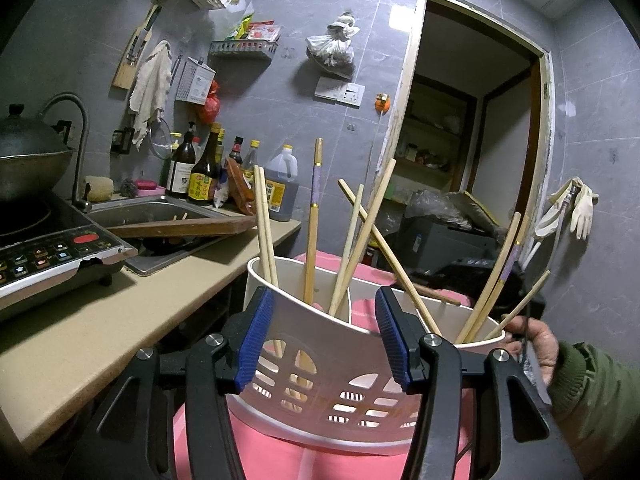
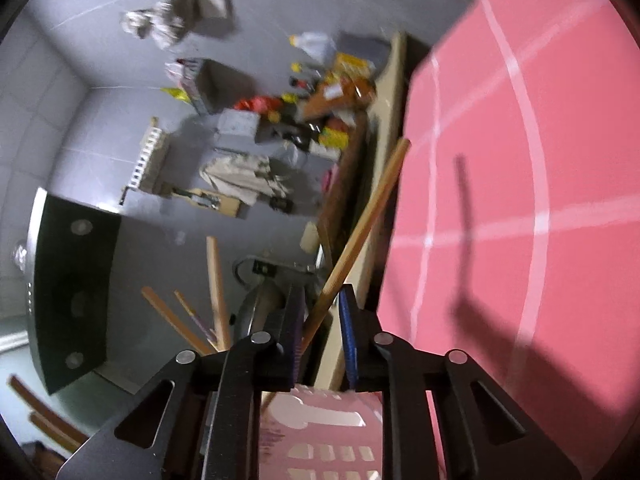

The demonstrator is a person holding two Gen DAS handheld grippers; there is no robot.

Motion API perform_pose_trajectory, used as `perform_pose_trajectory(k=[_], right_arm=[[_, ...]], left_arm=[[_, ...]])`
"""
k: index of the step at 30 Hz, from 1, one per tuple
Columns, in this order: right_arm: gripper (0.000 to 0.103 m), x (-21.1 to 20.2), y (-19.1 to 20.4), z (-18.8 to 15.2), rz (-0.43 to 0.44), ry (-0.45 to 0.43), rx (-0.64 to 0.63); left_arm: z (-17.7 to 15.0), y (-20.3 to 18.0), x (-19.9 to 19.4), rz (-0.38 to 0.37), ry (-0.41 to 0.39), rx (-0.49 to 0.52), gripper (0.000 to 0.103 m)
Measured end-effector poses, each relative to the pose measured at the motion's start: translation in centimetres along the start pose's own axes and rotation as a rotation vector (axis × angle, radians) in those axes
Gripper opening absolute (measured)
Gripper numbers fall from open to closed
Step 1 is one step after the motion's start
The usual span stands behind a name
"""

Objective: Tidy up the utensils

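White utensil holder [image 1: 320,344] is clamped by left gripper [image 1: 324,340] fingers over the pink stool [image 1: 320,460]. One chopstick [image 2: 360,224] sits between right gripper [image 2: 322,336] fingers, narrowed; contact unclear. Chopstick should be lowered tip-first into a compartment, holder kept steady.

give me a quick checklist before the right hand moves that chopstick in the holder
1. Left gripper clamped on the white slotted plastic utensil holder: ok, both blue pads press its wall.
2. Holder upright over the pink plastic stool: ok.
3. Pale wooden chopstick between the right gripper jaws: ok.
4. Both right pads pressing it: cannot tell; it lies against one pad, with a gap at the other.
5. Other wooden chopsticks clear of the path: not ok, several cross and lean outward.
6. Person's hand clear of the rim: not ok, fingers sit beside it.
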State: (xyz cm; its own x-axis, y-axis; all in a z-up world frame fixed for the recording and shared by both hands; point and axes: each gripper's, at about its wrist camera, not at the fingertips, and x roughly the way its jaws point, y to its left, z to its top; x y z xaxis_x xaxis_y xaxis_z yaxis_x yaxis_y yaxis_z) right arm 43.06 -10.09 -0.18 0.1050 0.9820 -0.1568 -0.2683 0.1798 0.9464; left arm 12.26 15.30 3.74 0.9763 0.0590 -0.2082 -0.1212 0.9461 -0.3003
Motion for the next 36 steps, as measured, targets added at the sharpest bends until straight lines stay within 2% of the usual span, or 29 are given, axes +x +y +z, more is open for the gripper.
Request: perform_pose_trajectory(k=[5, 9, 15, 23, 28, 32, 36], right_arm=[[0.010, -2.8, 2.9, -0.4, -0.025, -0.109, -0.090], [0.008, -5.1, 6.0, -1.4, -0.103, -0.224, -0.216], [0.005, -8.5, 13.3, -3.8, -0.263, -0.439, -0.513], [0.005, -9.4, 20.2, -9.6, -0.274, -0.562, -0.797], [0.005, -9.6, 23.2, -13.2, -0.298, -0.683, -0.994], [0.005, -8.7, 23.9, -14.2, -0.287, -0.624, -1.019], [0.005, -5.8, 21.7, -14.7, -0.328, -0.516, -0.995]], left_arm=[[0.1, 0.1, -0.1, -0.003, -0.001, 0.002, 0.047], [0.4, 0.4, -0.6, -0.009, -0.013, 0.006, 0.047], [1.0, 0.8, -0.3, -0.016, -0.021, 0.003, 0.047], [1.1, 0.6, -0.3, -0.019, -0.028, 0.002, 0.047], [0.9, 0.4, -0.4, -0.019, -0.027, 0.004, 0.047], [1.0, 0.5, -0.4, -0.018, -0.027, 0.005, 0.047], [1.0, 0.5, -0.4, -0.018, -0.030, 0.004, 0.047]])
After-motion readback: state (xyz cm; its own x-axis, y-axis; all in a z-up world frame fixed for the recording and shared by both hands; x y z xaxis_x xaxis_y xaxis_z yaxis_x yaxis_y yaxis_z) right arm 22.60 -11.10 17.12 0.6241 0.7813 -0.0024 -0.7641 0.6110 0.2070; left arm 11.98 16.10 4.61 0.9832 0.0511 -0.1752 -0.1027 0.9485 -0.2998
